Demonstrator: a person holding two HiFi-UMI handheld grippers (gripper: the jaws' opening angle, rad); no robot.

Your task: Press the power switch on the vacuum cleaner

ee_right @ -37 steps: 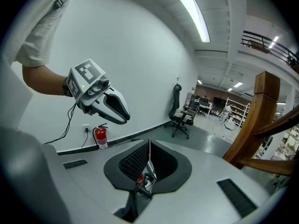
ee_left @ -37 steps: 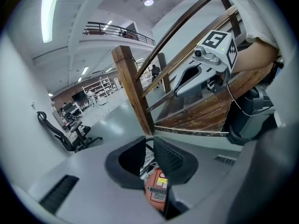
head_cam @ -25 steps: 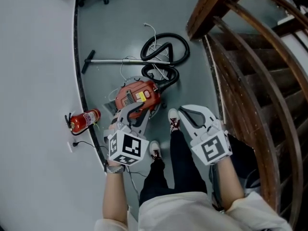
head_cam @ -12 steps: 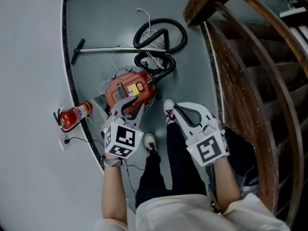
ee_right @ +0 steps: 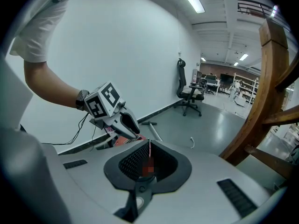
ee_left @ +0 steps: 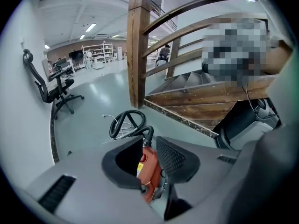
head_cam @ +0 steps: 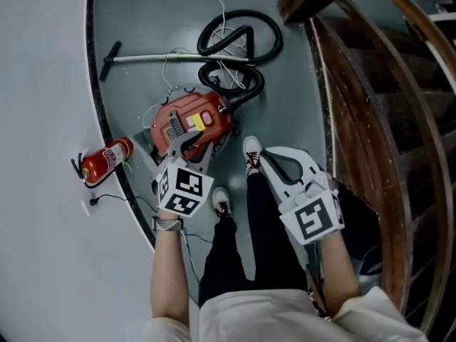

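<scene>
Vacuum cleaner [head_cam: 191, 123] sat on the grey floor [head_cam: 142, 20] at about eleven o'clock from the middle of the head view, red-bodied with a yellow patch on top. Which part of that top was the power switch could not be told. Its black hose [head_cam: 239, 45] looped away at twelve o'clock, with the wand [head_cam: 171, 58] lying across the floor beyond. A red fire extinguisher [head_cam: 105, 159] lay against the wall at the cleaner's eight o'clock, and the wooden staircase [head_cam: 370, 84] rose at three o'clock. The press looked not yet made, as nothing touched the body, so the whole job of reaching the switch and pushing it remained. The left gripper [head_cam: 187, 148] hung over the cleaner's six o'clock edge, pitched steeply down from a forearm entering at six o'clock. Its fingers had just been opening and stood partway apart, gripping nothing, though the left gripper view showed the red body through the gap. The right gripper [head_cam: 285, 166] waited at the cleaner's four o'clock, above the person's shoe [head_cam: 252, 154]. It was tilted less steeply, its fingers drawn together and empty, and seemed idle.
</scene>
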